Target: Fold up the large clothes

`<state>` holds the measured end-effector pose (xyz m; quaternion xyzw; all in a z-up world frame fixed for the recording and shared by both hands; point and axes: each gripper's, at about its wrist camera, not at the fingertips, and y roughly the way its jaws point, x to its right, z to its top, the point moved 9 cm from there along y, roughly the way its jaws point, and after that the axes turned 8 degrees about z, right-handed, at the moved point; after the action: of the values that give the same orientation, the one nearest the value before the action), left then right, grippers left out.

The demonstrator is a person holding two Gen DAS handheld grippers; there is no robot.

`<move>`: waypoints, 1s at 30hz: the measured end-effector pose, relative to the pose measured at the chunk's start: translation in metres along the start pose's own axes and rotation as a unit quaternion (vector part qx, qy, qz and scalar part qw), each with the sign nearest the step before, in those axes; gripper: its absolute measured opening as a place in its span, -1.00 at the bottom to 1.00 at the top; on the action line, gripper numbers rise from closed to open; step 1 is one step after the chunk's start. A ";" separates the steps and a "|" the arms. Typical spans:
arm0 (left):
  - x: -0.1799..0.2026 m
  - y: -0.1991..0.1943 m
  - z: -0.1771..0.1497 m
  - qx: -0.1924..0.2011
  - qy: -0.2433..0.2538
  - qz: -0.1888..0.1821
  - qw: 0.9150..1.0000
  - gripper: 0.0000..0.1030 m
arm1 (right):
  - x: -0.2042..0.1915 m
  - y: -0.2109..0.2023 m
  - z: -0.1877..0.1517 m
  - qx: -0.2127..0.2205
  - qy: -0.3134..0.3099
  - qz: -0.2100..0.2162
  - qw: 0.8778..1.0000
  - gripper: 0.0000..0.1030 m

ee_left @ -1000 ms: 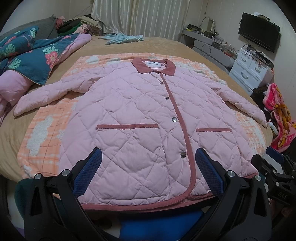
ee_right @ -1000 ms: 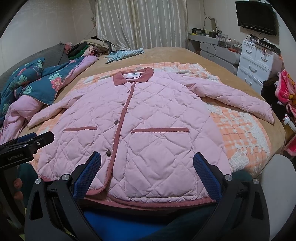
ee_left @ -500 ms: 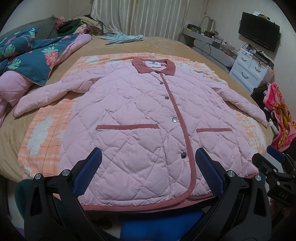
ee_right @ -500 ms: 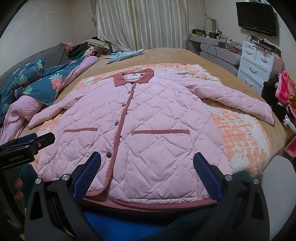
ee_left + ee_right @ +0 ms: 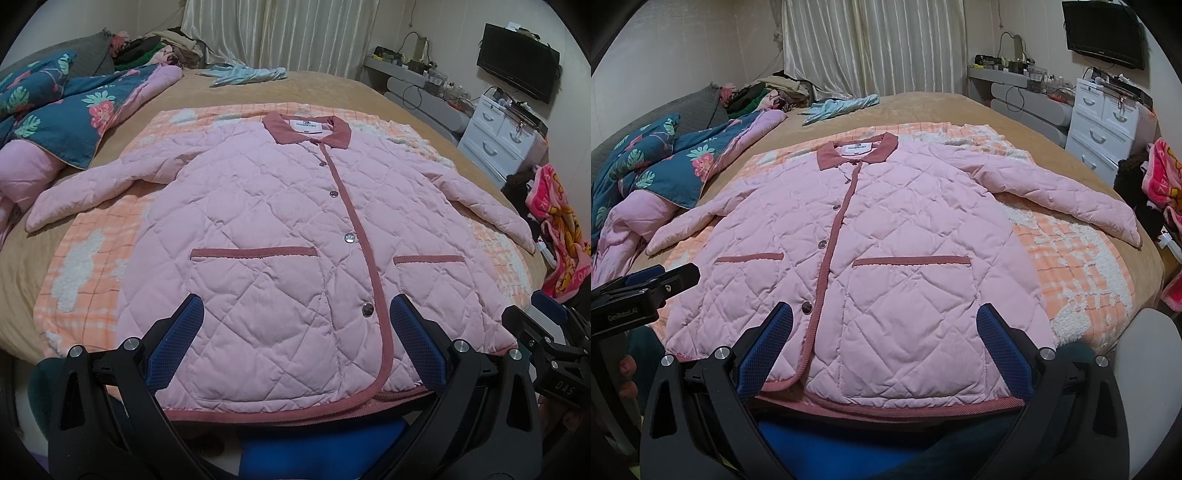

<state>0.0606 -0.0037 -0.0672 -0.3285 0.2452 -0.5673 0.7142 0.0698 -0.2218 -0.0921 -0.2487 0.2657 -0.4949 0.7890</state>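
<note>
— Pink quilted jacket (image 5: 280, 236), where does it lie?
— Flat and buttoned on the orange checked blanket (image 5: 92, 258), hem at the bed's (image 5: 332, 92) near edge, sleeves spread toward both side edges.
— Left gripper (image 5: 295, 339)?
— Jaws wide apart, empty, above the hem.
— Right gripper (image 5: 884, 341)?
— Equally wide, holding nothing.

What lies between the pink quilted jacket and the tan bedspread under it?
An orange checked blanket with white fluffy patches lies spread between the pink quilted jacket and the tan bedspread. Both wrist views show it around the jacket's sides.
</note>
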 end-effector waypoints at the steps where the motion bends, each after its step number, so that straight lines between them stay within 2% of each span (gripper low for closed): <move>1: 0.000 0.000 0.000 0.000 0.001 -0.001 1.000 0.84 | 0.000 0.001 0.000 0.000 0.000 0.000 1.000 0.92; 11: 0.002 0.008 -0.001 -0.007 -0.001 -0.006 1.000 0.84 | 0.000 0.012 0.006 -0.005 -0.004 0.007 1.000 0.92; 17: -0.002 0.021 0.019 -0.011 -0.005 -0.007 1.000 0.84 | -0.004 0.020 0.020 -0.008 -0.010 0.017 1.000 0.92; 30: -0.010 0.044 0.062 -0.014 -0.022 -0.013 1.000 0.84 | -0.010 0.049 0.073 -0.009 -0.014 0.034 0.999 0.92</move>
<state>0.1314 0.0235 -0.0591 -0.3539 0.2330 -0.5662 0.7070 0.1465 -0.1839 -0.0685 -0.2530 0.2673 -0.4619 0.8069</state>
